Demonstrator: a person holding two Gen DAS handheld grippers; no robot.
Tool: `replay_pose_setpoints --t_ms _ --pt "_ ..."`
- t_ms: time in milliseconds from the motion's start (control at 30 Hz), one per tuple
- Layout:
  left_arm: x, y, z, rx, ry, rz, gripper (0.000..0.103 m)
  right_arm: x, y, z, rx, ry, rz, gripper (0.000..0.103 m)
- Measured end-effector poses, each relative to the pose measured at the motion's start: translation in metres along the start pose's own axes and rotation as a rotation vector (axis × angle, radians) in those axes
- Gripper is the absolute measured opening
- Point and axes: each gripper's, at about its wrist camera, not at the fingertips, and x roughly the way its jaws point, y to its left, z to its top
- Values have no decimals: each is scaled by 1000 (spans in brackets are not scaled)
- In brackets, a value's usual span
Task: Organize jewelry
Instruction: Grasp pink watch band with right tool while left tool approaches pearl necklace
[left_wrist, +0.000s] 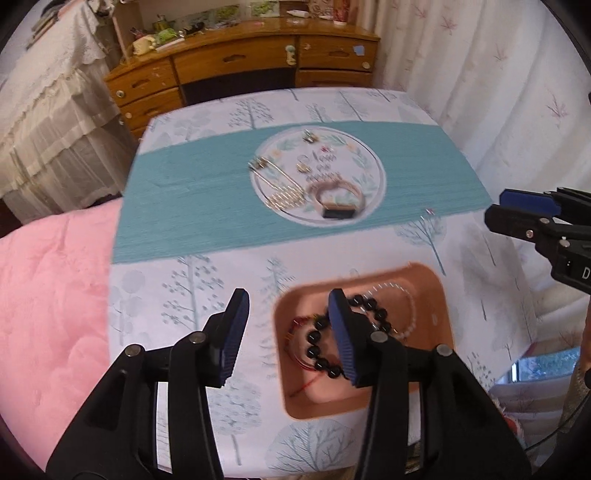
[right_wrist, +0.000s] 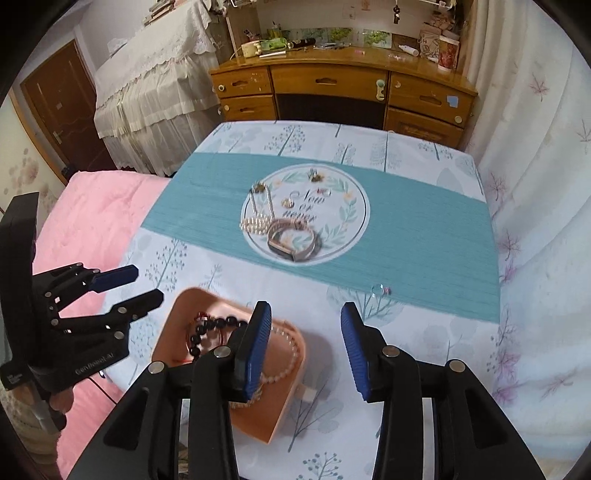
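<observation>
Jewelry is split between the peach tray (left_wrist: 439, 295), where a black bead bracelet (left_wrist: 321, 343) lies, and the bench's round mat (right_wrist: 354, 236). Both tongs, left (left_wrist: 288, 332) and right (right_wrist: 306, 347), are held spread, empty.

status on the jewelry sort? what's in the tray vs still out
Done: the pink tray already holds a black bead bracelet, a pale bead bracelet and a red string piece.
In hand: nothing; the left claw and right claw are both open and empty.
Left: the watch, a pearl piece, small pieces on the round mat, and a ring on the tablecloth.
</observation>
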Motion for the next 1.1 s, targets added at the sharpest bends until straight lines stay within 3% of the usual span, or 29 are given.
replay_pose_setpoints --t_ms 300,500,800,1033,1100 --pt "-11 23 57 -90 -17 122 42 23 -21 61 -16 21 44 40" --pt "20 43 85 -156 31 140 42 72 -26 97 -31 70 69 40" --pt "126 58 104 -199 185 34 41 171 -15 105 -60 222 79 39" --pt "160 49 110 -188 221 -15 42 219 -5 101 -79 281 55 38" --pt "164 47 113 -182 222 -30 42 225 -6 102 -82 287 44 31"
